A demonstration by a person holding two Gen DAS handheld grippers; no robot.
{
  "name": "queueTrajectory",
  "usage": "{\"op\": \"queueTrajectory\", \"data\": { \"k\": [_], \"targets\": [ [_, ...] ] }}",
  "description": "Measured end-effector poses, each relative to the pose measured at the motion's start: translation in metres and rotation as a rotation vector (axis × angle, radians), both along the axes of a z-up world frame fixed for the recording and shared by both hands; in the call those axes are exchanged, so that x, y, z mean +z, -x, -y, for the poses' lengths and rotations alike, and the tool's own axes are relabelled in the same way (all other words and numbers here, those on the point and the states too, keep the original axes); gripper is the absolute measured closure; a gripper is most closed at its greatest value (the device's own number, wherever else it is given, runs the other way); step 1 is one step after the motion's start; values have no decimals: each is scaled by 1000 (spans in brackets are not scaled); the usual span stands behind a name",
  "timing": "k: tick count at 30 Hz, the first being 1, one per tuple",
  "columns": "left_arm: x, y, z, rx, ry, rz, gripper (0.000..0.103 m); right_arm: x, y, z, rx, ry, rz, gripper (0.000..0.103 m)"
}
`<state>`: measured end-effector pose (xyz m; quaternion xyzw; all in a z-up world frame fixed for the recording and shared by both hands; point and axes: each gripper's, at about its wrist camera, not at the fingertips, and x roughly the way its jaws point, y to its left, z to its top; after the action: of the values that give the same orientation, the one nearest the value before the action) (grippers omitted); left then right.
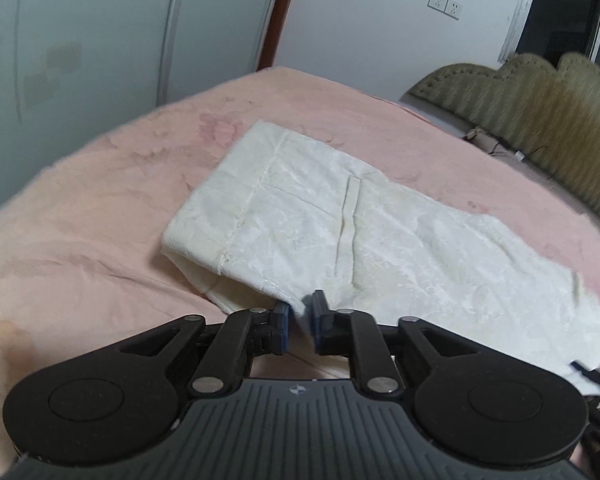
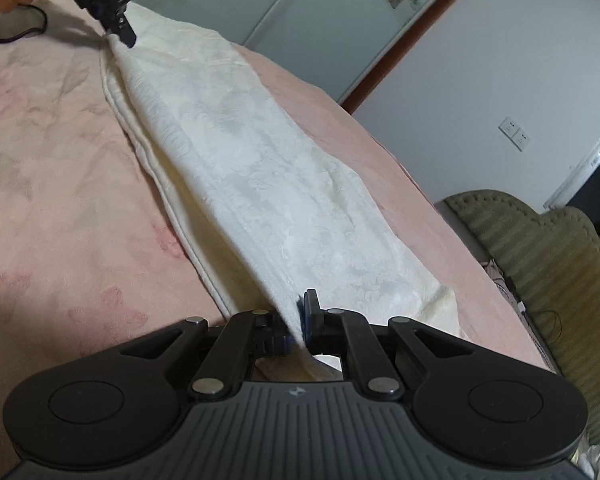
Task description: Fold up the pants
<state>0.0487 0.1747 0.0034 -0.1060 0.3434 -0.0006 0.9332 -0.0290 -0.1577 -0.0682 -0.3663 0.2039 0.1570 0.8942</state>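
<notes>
Cream-white pants (image 1: 340,220) lie lengthwise on a pink bed (image 1: 100,200), folded leg over leg, with the waistband end at the far left. My left gripper (image 1: 301,312) is shut on the near edge of the pants near the waist. My right gripper (image 2: 296,320) is shut on the near edge of the pants (image 2: 240,168) at the leg end. The fabric is pulled taut between the two. The left gripper also shows at the top left of the right wrist view (image 2: 125,36). The right gripper's tip shows at the right edge of the left wrist view (image 1: 590,374).
The pink bedspread (image 2: 40,160) spreads wide on all sides of the pants. An olive padded headboard (image 1: 540,108) stands at the right. A wardrobe (image 1: 80,40) and a white wall with sockets (image 1: 446,5) are behind. A dark cord (image 2: 16,30) lies on the bed near the left hand.
</notes>
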Motion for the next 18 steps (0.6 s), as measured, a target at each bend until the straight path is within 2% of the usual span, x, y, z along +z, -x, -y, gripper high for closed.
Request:
{"op": "queueTrajectory", "data": {
  "k": [1,4,5,6,7,9,12,14,16,18],
  "targets": [
    [4,4,3,-1,-14,1,74,0,3,-2,-6,17,9,95],
    [17,18,6,8,-55,12,72,-3,16,-9,-24,127,45,91],
    [21,22,7,9,-68,15,71,-3,22,-9,-19,157,52,87],
    [25,27,8,14,-84,14,71,-1,30,-5,-15,178,63,74],
    [29,30,9,28,-103,10,70,3,38,2,-20,176,73,67],
    [36,34,16,64,-160,3,70,18,49,28,-58,104,67,33],
    [45,38,42,21,-232,44,70,36,51,83,-186,-68,27,31],
    [50,40,72,-74,-252,77,69,37,46,119,-315,-129,16,31],
    [52,40,107,-190,-270,108,63,35,38,152,-440,-197,2,31],
    [50,42,142,-292,-283,126,60,31,34,182,-556,-270,-45,31]
  ]
}}
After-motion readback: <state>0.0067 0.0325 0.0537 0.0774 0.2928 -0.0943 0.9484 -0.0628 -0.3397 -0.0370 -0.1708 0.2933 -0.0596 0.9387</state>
